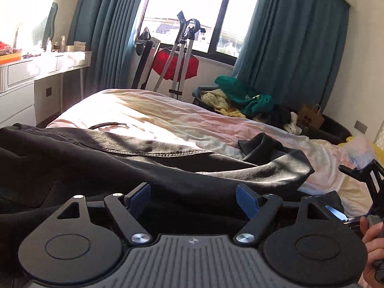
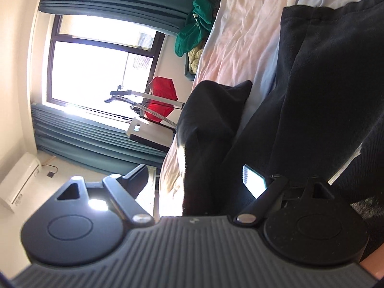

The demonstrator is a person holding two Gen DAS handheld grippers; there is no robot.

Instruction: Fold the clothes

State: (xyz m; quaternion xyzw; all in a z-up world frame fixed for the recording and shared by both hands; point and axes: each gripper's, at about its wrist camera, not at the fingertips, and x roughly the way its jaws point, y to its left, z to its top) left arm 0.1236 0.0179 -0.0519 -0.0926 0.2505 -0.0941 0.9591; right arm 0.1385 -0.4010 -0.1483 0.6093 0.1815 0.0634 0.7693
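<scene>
A dark grey garment lies spread and rumpled across the bed. My left gripper is open, its blue pads wide apart, low over the garment's near edge. Cloth lies between and under the fingers. My right gripper is turned on its side and open, with a fold of the same dark garment between its fingers. The right gripper also shows at the right edge of the left wrist view, held by a hand.
The bed has a pale pink and white sheet. A pile of green and yellow clothes sits beyond its far side, with a paper bag. A white dresser stands left. A clothes steamer stand is by the window.
</scene>
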